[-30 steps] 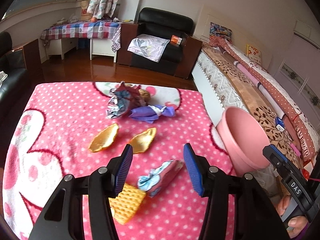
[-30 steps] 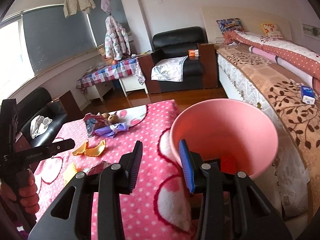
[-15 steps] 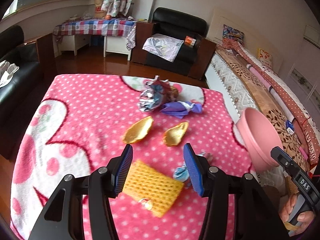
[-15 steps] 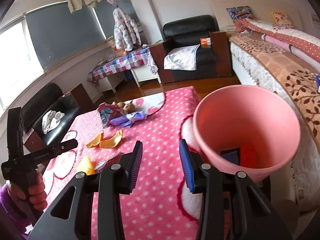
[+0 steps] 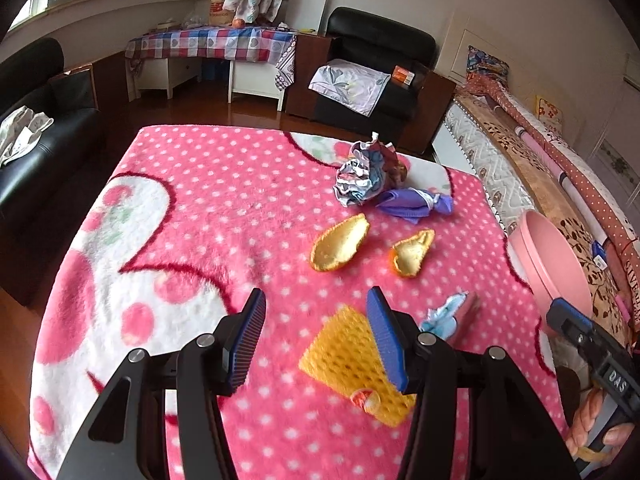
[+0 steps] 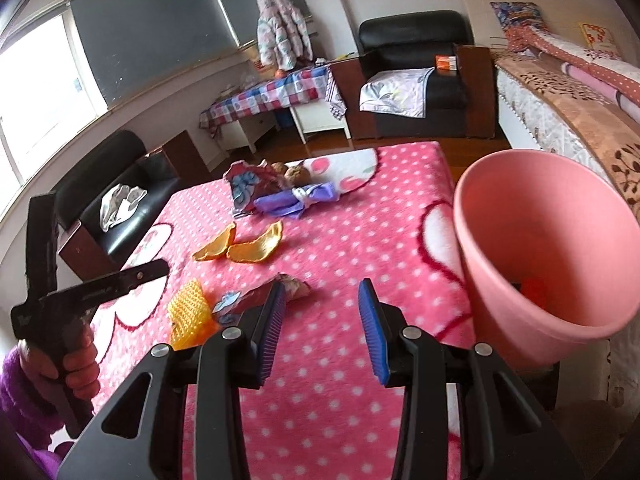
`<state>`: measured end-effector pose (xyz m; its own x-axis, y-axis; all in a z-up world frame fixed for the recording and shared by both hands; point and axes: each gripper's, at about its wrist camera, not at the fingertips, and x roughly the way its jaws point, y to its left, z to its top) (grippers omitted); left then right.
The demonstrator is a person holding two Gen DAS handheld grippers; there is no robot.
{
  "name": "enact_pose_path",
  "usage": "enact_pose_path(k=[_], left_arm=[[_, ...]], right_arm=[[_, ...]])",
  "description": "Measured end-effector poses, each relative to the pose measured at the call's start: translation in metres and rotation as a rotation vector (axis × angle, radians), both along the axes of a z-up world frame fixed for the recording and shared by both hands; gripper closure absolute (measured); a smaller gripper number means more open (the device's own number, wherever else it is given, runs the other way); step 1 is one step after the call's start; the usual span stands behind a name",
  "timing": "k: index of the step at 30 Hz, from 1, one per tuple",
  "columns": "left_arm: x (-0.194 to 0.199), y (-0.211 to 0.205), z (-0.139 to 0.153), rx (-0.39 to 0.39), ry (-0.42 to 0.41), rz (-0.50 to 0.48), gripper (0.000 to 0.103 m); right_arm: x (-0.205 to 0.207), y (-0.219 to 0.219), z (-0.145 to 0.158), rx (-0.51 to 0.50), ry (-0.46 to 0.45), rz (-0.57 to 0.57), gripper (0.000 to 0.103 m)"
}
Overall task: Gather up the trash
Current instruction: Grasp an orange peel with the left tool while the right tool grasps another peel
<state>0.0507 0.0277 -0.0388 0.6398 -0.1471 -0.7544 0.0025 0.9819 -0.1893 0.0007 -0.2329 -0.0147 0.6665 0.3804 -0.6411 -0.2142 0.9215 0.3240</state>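
Note:
Trash lies on the pink dotted blanket (image 5: 208,216): a yellow foam net (image 5: 348,354), a blue-pink wrapper (image 5: 452,316), two orange peels (image 5: 340,244) (image 5: 412,256), a purple wrapper (image 5: 416,204) and a crumpled foil bag (image 5: 362,178). My left gripper (image 5: 316,308) hangs open and empty over the blanket, its right finger over the net's edge. My right gripper (image 6: 322,300) is open and empty too. The blue-pink wrapper (image 6: 256,296) lies just beyond its left finger. The pink bucket (image 6: 520,216) stands to its right, with something red inside.
A bed (image 5: 532,168) runs along the table's right side behind the bucket (image 5: 556,268). Black armchairs (image 5: 376,72) and a checked side table (image 5: 208,46) stand beyond the far edge. A hand in a purple sleeve (image 6: 24,392) holds the left gripper's handle (image 6: 92,288).
The left gripper slid left: first the wrapper, then the net lay between its fingers, now bare blanket. The right gripper swung left from the bucket toward the table.

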Motion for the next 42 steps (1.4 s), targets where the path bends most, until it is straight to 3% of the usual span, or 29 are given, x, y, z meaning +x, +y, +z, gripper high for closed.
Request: enact_pose_path(k=[8,17,22,23,38,42], left_arm=[[0.031,0.003,-0.013,-0.021,0.027,0.005,0.058],[0.058,0.004,-0.033,-0.098,0.089,0.019,0.067],[0.066,0.001,-0.039,-0.109,0.097,-0.008,0.088],[0.066,-0.001,-0.039,-0.105,0.09,-0.011,0.098],[0.056,0.007,-0.038,-0.123,0.075,0.002,0.099],[0.053,0.009,-0.038,-0.129,0.072,0.005,0.099]], right_arm=[[0.014,0.007,0.002,0.021,0.014,0.021,0.064],[0.046,0.022,-0.001,0.062,0.047,0.05,0.064],[0.065,0.033,-0.004,0.067,0.051,0.08,0.064],[0.07,0.037,-0.006,0.065,0.054,0.091,0.064],[0.122,0.069,-0.034,0.056,0.145,0.169,0.065],[0.131,0.078,-0.041,0.04,0.177,0.188,0.083]])
